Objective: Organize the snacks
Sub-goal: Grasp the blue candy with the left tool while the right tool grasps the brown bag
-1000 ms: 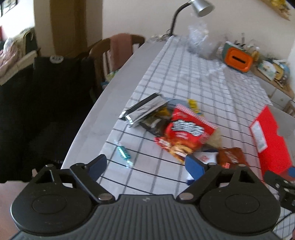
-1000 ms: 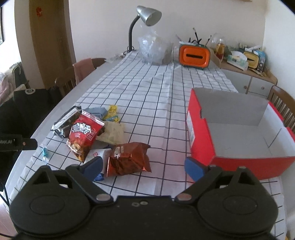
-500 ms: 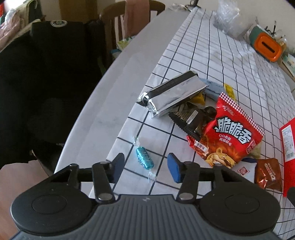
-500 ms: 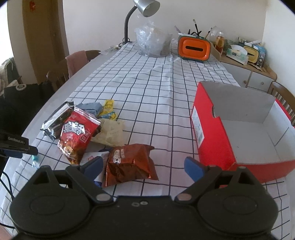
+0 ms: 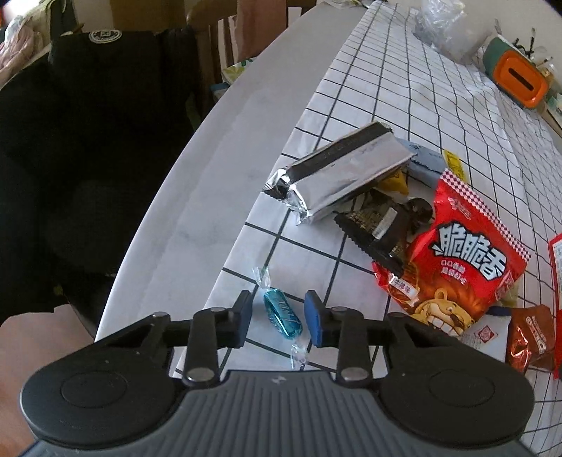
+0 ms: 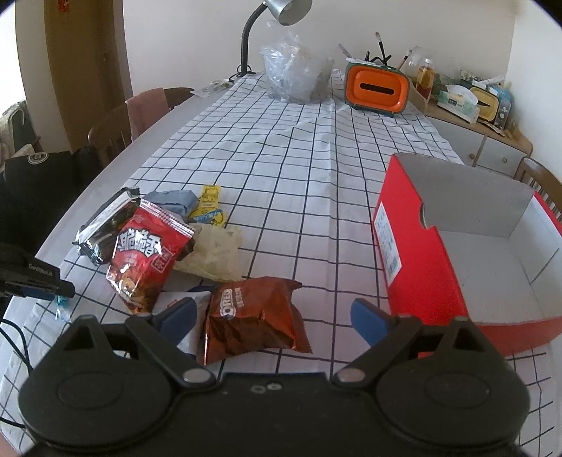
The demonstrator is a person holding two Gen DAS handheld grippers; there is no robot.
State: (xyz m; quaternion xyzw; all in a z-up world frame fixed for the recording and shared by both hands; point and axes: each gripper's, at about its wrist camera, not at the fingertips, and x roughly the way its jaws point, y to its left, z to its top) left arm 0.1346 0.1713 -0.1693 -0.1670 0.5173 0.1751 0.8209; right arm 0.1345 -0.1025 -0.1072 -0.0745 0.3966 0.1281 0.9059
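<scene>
Left wrist view: left gripper (image 5: 279,318) sits low over the checked cloth (image 5: 404,116) with the blue candy (image 5: 282,317) between its jaws, which have just been closing in; small gaps on both sides, so nothing's pinched yet. Past it are the silver pack (image 5: 344,175) and red chip bag (image 5: 463,267). Right wrist view: right gripper (image 6: 272,314) hangs wide open over the brown cookie bag (image 6: 253,318), not touching it. The red box (image 6: 421,253) stands open just to the right, with a lamp (image 6: 281,14) at the far end.
</scene>
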